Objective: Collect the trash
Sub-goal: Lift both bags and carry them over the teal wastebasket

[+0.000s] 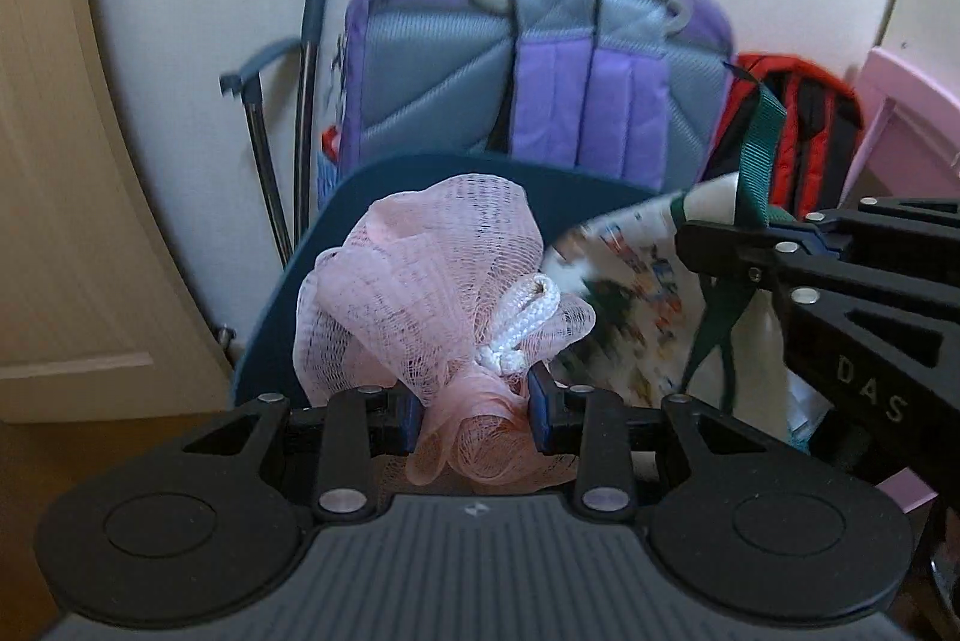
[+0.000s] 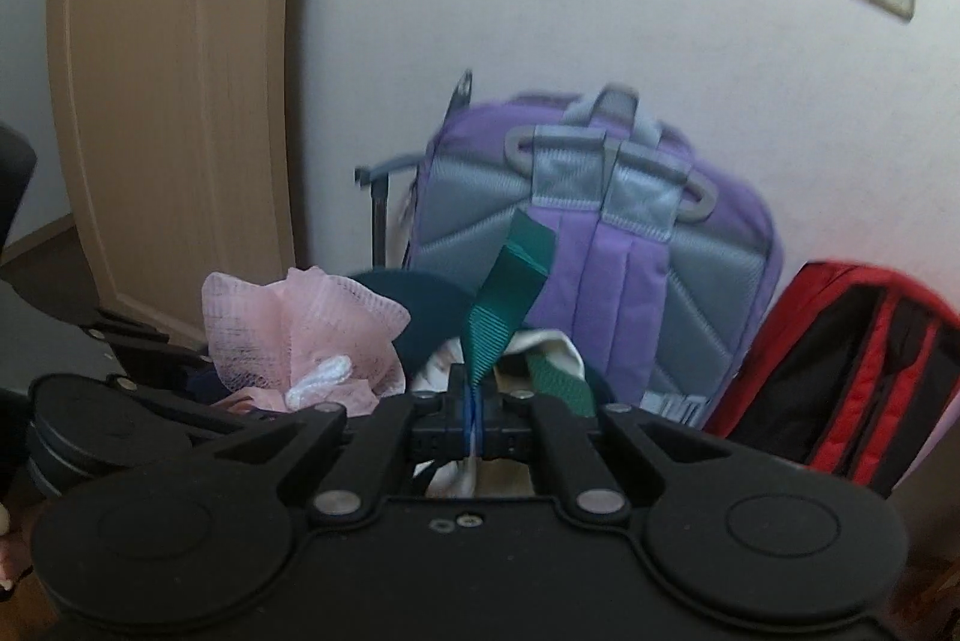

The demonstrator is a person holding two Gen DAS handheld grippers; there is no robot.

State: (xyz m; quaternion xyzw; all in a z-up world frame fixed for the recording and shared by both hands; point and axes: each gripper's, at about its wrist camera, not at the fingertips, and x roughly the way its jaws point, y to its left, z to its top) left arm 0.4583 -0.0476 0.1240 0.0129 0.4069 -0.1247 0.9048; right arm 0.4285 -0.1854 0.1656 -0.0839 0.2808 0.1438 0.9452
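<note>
My left gripper (image 1: pixel 474 410) is shut on a pink mesh bath sponge (image 1: pixel 420 281) with a white cord loop, held in the air above a dark blue chair seat (image 1: pixel 288 293). The sponge also shows in the right wrist view (image 2: pixel 300 335). My right gripper (image 2: pixel 474 419) is shut on the green strap (image 2: pixel 504 299) of a white printed tote bag (image 1: pixel 636 293), holding it up just right of the sponge. The right gripper shows in the left wrist view (image 1: pixel 780 245) with the green strap (image 1: pixel 756 161) in its jaws.
A purple and grey backpack (image 1: pixel 528 65) leans against the white wall behind the chair, with a red and black bag (image 1: pixel 804 125) to its right. A tan door (image 2: pixel 168 113) stands at the left. Pink furniture (image 1: pixel 900 113) sits at the far right.
</note>
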